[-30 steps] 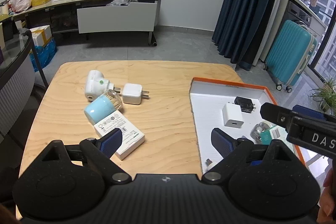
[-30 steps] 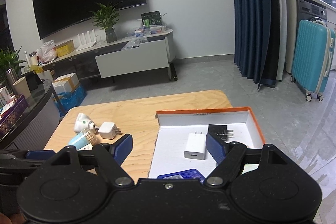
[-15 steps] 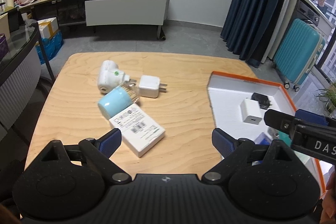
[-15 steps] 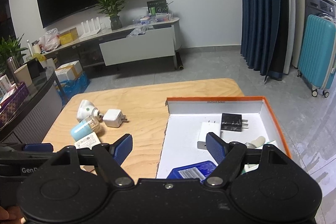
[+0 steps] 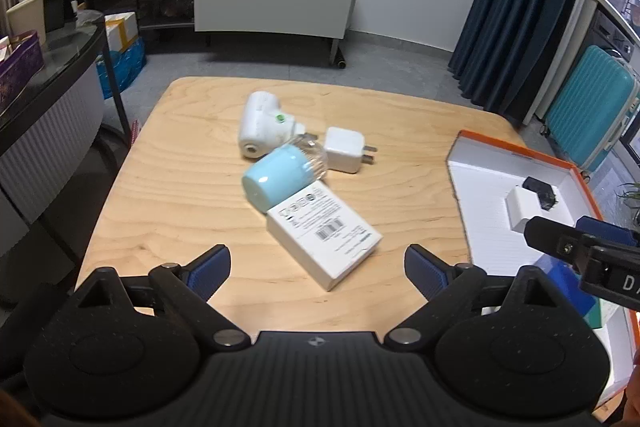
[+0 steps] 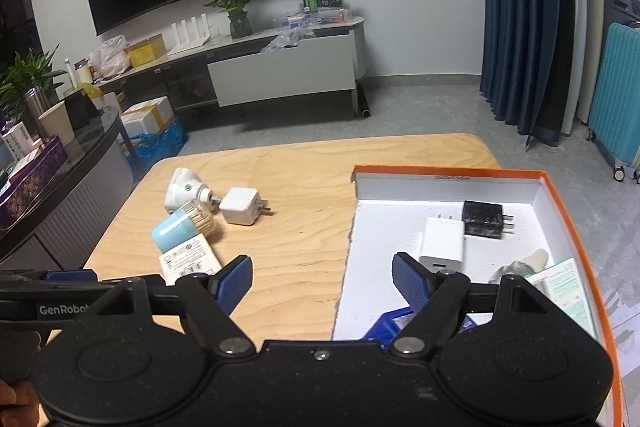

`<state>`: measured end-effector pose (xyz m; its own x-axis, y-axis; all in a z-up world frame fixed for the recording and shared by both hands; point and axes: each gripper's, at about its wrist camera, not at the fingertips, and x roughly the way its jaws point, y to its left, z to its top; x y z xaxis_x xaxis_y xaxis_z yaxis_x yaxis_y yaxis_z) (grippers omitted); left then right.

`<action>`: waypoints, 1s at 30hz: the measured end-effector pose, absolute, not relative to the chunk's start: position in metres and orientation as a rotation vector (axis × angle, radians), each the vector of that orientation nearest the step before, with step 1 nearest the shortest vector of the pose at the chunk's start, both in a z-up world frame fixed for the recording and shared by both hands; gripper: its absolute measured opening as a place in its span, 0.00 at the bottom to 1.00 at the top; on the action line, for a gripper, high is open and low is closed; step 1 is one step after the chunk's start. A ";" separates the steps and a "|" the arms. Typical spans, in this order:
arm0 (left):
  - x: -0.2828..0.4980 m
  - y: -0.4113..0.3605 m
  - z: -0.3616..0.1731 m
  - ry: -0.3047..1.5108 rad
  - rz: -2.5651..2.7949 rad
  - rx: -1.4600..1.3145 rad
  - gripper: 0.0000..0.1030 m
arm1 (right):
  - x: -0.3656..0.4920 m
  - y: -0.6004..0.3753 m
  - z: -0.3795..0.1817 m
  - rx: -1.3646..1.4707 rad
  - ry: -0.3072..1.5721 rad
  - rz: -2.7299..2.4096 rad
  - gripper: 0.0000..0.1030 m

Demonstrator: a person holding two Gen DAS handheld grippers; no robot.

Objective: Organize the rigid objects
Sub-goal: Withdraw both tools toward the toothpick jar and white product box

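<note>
On the wooden table [image 5: 168, 211] lie a white flat box [image 5: 324, 243], a light-blue capped jar [image 5: 280, 179], a white plug-in device [image 5: 260, 127] and a white charger cube [image 5: 344, 149]. My left gripper [image 5: 318, 267] hovers open just short of the white box, nothing between its fingers. At the right stands an orange-rimmed white tray [image 6: 452, 171] holding a white charger [image 6: 442, 243], a black charger [image 6: 482, 219], a blue box [image 6: 384, 327] and a small bottle [image 6: 520, 265]. My right gripper [image 6: 322, 283] is open over the tray's left edge, empty.
A glass-topped side table [image 6: 80, 143] stands left of the wooden table. A TV cabinet [image 6: 280, 67] with plants and boxes runs along the back wall. Dark curtains [image 6: 520, 19] and a teal suitcase [image 6: 616, 95] stand at the right.
Both grippers have moved forward and slightly down over the table. The white box and the jar have slid toward the middle of the left view. The tray shows more fully in the right view.
</note>
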<state>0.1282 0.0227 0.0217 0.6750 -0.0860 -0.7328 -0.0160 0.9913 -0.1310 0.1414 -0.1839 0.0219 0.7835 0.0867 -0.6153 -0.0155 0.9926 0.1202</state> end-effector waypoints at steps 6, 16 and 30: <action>0.130 0.032 0.017 0.843 -0.018 -0.142 0.94 | 0.145 -0.177 0.017 0.109 0.684 0.073 0.88; 0.132 0.038 0.014 0.848 -0.006 -0.149 0.94 | 0.148 -0.163 0.013 0.086 0.698 0.112 0.88; 0.132 0.049 0.010 0.851 0.012 -0.166 0.94 | 0.156 -0.141 0.005 0.047 0.727 0.164 0.88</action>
<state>0.1317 0.0494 0.0103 0.6598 -0.0561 -0.7494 -0.0769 0.9869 -0.1416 0.1562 -0.1414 0.0052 0.7352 0.1656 -0.6573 -0.1331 0.9861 0.0996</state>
